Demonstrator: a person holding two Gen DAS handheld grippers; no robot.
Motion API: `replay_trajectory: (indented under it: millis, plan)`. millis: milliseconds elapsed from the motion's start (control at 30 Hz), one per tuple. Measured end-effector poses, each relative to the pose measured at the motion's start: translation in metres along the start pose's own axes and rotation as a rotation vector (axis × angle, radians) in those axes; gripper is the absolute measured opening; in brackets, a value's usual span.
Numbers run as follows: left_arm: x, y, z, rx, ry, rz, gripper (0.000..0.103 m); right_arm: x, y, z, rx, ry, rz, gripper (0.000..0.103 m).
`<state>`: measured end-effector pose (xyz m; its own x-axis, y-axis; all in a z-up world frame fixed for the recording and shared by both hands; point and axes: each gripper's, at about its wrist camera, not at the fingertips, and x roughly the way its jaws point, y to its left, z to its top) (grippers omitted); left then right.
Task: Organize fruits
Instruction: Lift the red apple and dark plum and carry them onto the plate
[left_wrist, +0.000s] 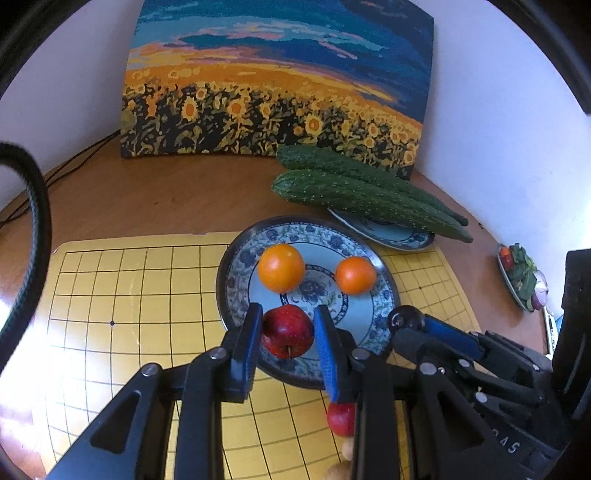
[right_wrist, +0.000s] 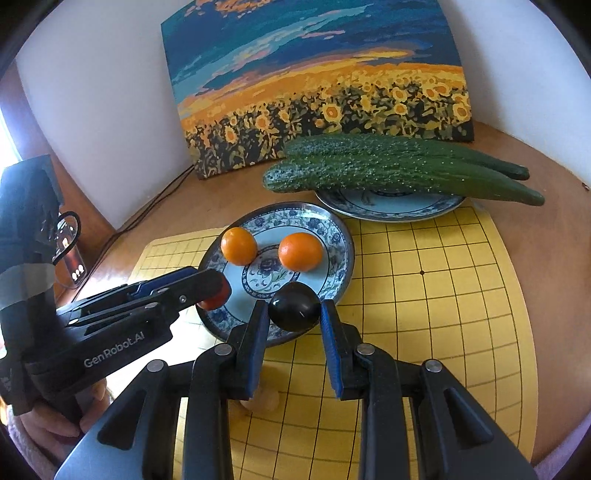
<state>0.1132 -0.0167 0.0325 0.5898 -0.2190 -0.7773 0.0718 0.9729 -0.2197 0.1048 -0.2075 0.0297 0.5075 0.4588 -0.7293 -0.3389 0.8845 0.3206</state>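
Note:
My left gripper (left_wrist: 288, 310) is shut on a red apple (left_wrist: 288, 332) over the near rim of the blue-patterned plate (left_wrist: 236, 280). Two oranges (left_wrist: 280, 267) (left_wrist: 355, 275) lie on that plate. My right gripper (right_wrist: 294, 306) is shut on a dark, almost black plum (right_wrist: 293, 314) above the plate's (right_wrist: 343, 258) near edge. In the right wrist view the left gripper (right_wrist: 216, 291) comes in from the left with the red apple (right_wrist: 211, 302) at its tip. Another red fruit (left_wrist: 341, 419) lies on the mat below my left fingers.
A second plate (right_wrist: 388, 210) behind carries two long cucumbers (right_wrist: 402, 170). A sunflower painting (left_wrist: 273, 92) leans on the wall. The yellow grid mat (right_wrist: 424, 295) covers the table. A salad dish (left_wrist: 521, 277) sits far right, a phone (right_wrist: 72, 254) far left, pale lumps (right_wrist: 262, 400) near me.

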Motion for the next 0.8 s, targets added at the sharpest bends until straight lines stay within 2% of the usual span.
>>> replay_trajectory:
  millis: [467,800]
  plan:
    - [0.015,-0.003,0.009,0.036,-0.032,0.025,0.030,0.021,0.000,0.011,-0.047,0.008,-0.011,0.029]
    - [0.018,-0.003,0.015,0.036,-0.048,0.026,0.030,0.029,-0.001,0.015,-0.053,-0.016,-0.011,0.029]
